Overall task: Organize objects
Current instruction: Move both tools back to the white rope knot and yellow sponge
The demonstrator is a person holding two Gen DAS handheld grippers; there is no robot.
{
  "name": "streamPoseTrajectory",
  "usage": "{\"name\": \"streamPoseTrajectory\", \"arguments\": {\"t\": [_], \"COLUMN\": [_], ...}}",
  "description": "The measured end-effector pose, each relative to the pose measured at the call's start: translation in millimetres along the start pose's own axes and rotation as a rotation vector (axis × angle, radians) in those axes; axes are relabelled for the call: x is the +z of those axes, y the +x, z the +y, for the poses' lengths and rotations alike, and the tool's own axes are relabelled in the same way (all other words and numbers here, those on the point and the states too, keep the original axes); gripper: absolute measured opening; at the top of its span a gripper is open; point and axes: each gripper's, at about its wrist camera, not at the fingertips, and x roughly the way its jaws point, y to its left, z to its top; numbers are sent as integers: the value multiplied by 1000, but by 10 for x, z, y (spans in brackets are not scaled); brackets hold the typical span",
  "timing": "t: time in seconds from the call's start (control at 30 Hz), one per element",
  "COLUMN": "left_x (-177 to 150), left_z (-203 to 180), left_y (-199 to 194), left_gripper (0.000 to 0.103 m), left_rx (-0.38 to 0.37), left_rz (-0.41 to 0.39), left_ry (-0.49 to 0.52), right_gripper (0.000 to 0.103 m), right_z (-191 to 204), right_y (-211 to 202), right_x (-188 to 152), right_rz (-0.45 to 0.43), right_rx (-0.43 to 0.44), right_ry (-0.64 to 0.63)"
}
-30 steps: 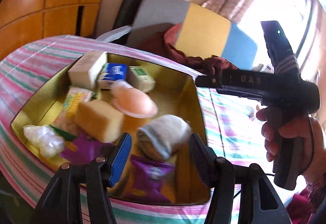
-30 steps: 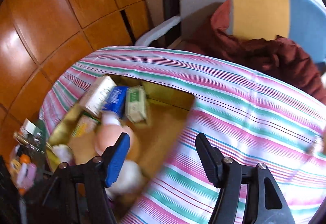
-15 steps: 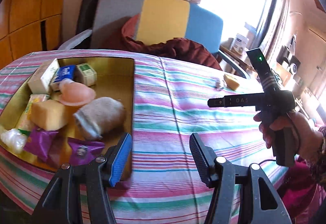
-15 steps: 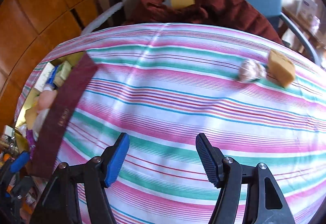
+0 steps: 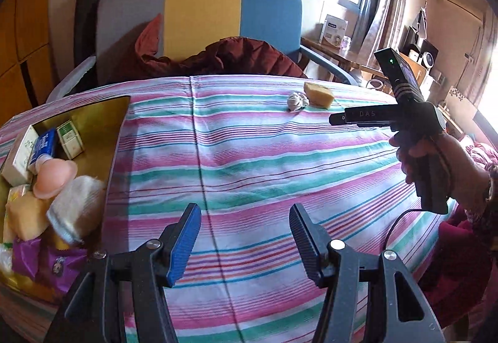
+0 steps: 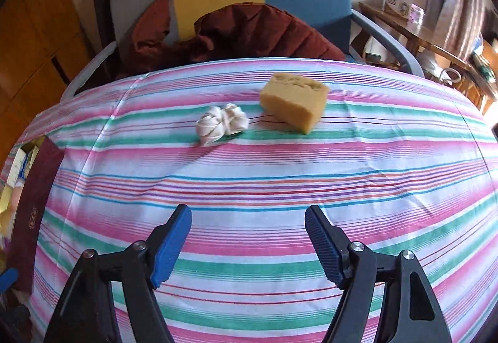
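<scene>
Hovering over the striped cloth (image 6: pixel 280 174), my right claw (image 6: pixel 247 246) has just been widening, nothing between its jaws. Sponge block (image 6: pixel 295 103) lies long axis slanting, w/ cloth wad (image 6: pixel 221 124) just left of it. Left claw (image 5: pixel 246 245) gapes empty. Gold tin (image 5: pixel 90 121), cut off at frame edge, shows contents only in left view.

Both grippers — L (image 5: pixel 244 245), R (image 6: pixel 247 248) — open, empty

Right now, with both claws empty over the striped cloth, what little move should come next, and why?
Probably ease the right gripper forward toward the white knotted bundle. Its jaws have just been opening with nothing between them, and the bundle and yellow sponge lie loose on the cloth ahead, outside the gold tin.
</scene>
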Motion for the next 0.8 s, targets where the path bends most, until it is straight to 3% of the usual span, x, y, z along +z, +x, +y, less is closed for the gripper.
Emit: {"name": "streamPoseTrajectory", "arguments": {"t": [0.13,0.27,0.43,0.6,0.8], "left_x": [288,606,951,1204,1428], "left_z": [-233,-412,-631,-869,-1009], "left_y": [335,725,1193,1677,2144], "left_gripper": [60,60,62,63,63], "left_rx": [-34,-62,-51,40,24], "left_rz": [41,69,67,66,105], "left_ry": [44,31,75,169,160], "right_gripper": [79,79,80,80,80], "right_z": [-316,-572,-700,-855,-1005], "right_y": [88,33,-125,-105,-118], "right_x": [11,36,121,154,151], "right_rz": [53,63,12,21,22], "right_rx": [-22,37,2,12,25], "right_ry": [146,296,328,394,456]}}
